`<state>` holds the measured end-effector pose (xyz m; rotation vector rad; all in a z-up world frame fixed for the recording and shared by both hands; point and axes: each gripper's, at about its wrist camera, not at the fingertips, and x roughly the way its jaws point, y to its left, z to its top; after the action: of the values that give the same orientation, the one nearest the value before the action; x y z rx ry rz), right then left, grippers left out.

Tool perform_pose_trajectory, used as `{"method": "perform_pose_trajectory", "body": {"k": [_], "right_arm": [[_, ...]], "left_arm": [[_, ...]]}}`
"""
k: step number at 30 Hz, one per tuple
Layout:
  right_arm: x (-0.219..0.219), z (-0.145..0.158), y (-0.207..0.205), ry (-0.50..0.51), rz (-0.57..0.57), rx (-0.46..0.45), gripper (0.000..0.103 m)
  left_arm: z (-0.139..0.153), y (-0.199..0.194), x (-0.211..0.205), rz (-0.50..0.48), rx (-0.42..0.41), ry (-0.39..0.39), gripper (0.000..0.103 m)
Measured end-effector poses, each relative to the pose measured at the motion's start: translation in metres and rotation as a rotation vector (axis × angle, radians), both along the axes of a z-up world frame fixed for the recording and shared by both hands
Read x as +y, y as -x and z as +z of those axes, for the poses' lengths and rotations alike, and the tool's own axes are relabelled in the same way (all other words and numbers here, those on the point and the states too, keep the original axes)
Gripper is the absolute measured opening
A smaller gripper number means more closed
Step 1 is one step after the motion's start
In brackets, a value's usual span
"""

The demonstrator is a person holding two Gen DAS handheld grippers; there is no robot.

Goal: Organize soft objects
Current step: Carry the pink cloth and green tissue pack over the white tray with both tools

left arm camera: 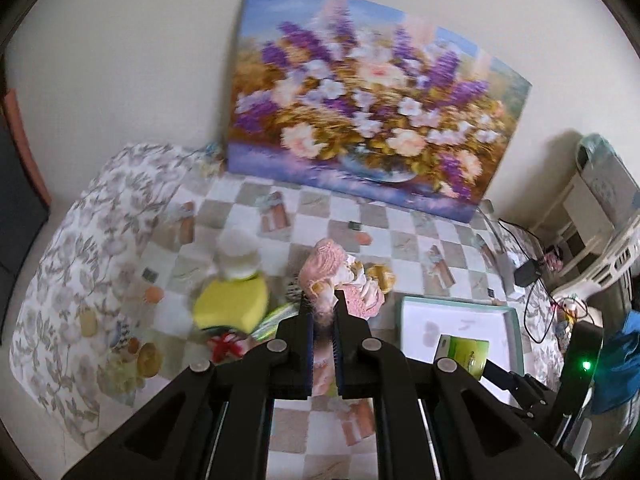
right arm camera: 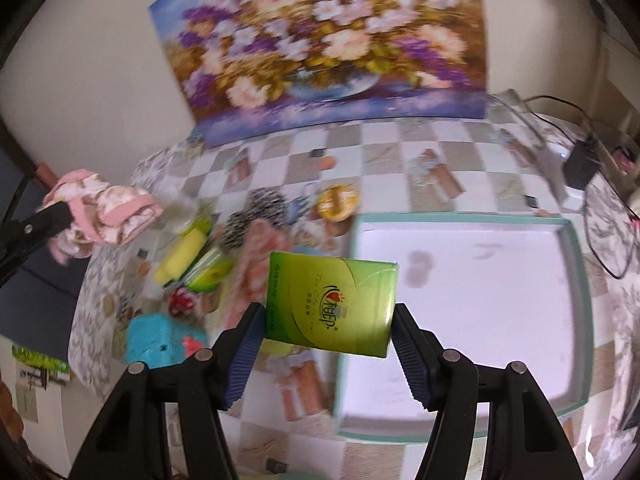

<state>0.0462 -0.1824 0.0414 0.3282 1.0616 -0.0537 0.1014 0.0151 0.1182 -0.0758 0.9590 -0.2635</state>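
While our left gripper (left arm camera: 323, 312) pinches the pink cloth (left arm camera: 344, 280) aloft and our right gripper (right arm camera: 328, 332) clamps the green tissue pack (right arm camera: 332, 304) beside the tray (right arm camera: 576, 280) (bare inside), most soft items (right arm camera: 208, 264) remain near the table's left edge.

flower painting (left arm camera: 372, 104), checkered tablecloth (left arm camera: 320, 208), black adapter (right arm camera: 582, 164)

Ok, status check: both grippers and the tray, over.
Left gripper shut on pink cloth, lifted. Right gripper shut on green tissue pack beside tray. Tray empty, nothing blocking it.
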Motion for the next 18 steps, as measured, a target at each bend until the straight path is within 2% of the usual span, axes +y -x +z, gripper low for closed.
{"method": "perform_pose_trajectory", "body": {"k": [12,18], "right_arm": [[-0.105,-0.019,0.015,0.033,-0.246,0.056,0.067],[-0.145,-0.034,0.021,0.042,-0.333,0.09,0.067]], "left_arm": [[-0.028,0.006,-0.103,-0.153,-0.016,-0.027,0.008],[-0.045,0.007,-0.144,-0.22,-0.007,-0.017,0.008]]}}
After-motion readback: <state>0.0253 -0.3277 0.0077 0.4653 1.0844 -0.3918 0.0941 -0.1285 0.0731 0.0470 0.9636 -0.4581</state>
